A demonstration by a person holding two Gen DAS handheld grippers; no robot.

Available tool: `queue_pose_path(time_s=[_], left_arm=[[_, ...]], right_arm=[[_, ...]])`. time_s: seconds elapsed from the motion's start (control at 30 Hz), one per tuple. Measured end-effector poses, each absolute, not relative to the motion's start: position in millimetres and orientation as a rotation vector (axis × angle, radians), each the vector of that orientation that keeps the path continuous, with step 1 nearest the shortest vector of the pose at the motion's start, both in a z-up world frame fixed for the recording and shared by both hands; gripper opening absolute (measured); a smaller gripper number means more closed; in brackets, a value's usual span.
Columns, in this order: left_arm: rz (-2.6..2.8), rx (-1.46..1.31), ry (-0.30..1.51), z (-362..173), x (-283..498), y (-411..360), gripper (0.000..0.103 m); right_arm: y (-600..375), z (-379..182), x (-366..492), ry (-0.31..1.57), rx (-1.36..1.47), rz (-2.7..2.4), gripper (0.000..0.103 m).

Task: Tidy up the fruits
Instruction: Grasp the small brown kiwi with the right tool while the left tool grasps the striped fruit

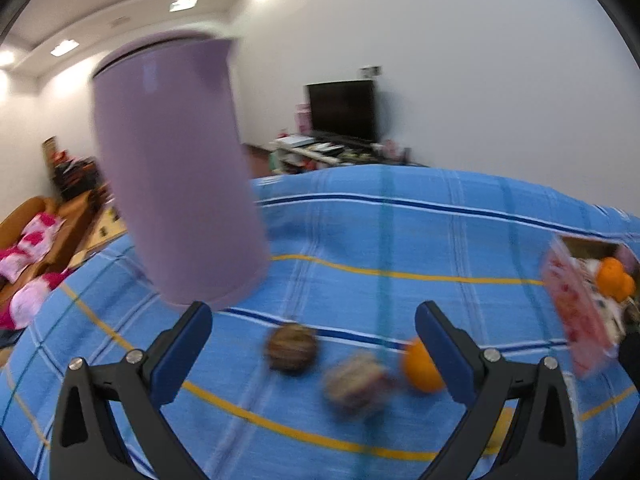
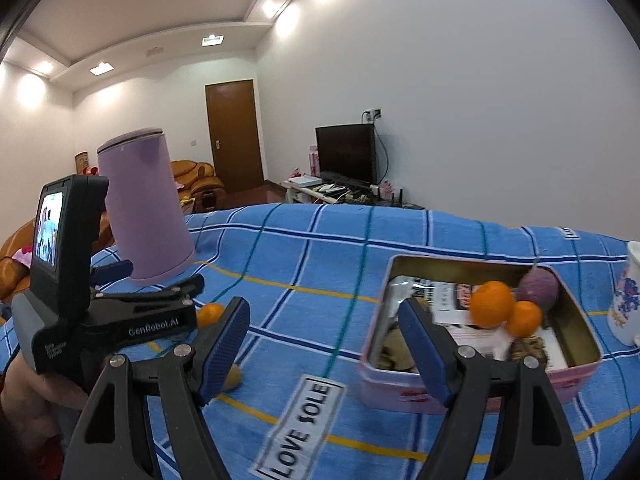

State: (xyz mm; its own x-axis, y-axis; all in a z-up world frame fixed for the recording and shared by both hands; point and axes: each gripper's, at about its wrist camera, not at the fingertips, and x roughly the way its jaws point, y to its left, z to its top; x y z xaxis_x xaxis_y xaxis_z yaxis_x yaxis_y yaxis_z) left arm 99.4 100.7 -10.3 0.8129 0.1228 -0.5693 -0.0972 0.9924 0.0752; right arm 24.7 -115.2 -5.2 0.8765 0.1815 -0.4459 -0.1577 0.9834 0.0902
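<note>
In the left wrist view my left gripper [image 1: 314,344] is open and empty above two brown passion fruits [image 1: 291,347] [image 1: 354,380] and an orange [image 1: 422,368] on the blue checked cloth. The view is blurred. In the right wrist view my right gripper [image 2: 324,340] is open and empty, just left of a pink tin box [image 2: 472,384]. The box holds two oranges [image 2: 491,304] [image 2: 525,318] and a purple passion fruit [image 2: 538,289]. The left gripper [image 2: 160,292] shows at the left, above an orange [image 2: 210,314]. Another orange [image 2: 232,376] peeks from behind my right gripper's left finger.
A tall purple canister [image 2: 144,208] stands at the table's far left; it fills the left of the left wrist view [image 1: 176,168]. A white patterned mug [image 2: 626,300] stands right of the box. The pink box also shows at the right edge [image 1: 576,312].
</note>
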Motion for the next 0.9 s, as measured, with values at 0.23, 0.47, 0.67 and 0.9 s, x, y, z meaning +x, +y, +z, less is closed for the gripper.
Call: queue_pose_path(time_s=[0.23,0.47,0.67,0.9], left_arm=[[0.287,-0.057,0.606,-4.5,104.7,163.9,0.103],[0.259,-0.069,0.651,-11.6,106.7,171.4,0.103],[0.166,-0.03,0.635,-3.9,99.9,154.1,0.103],[0.156,-0.067,0.634,-1.1,97.5,161.4,0.102]], right_arm=[[-91.8,-12.1,41.0,0.548,0.038,0.256,0.078],[-66.0,-23.7,59.7,0.668,0.029,0.362,0.076],[-59.2,-33.1,62.7,0.746,0.034,0.419,0.06],[-60.5,-34.8,68.2,0.773,0.018,0.434,0.06]])
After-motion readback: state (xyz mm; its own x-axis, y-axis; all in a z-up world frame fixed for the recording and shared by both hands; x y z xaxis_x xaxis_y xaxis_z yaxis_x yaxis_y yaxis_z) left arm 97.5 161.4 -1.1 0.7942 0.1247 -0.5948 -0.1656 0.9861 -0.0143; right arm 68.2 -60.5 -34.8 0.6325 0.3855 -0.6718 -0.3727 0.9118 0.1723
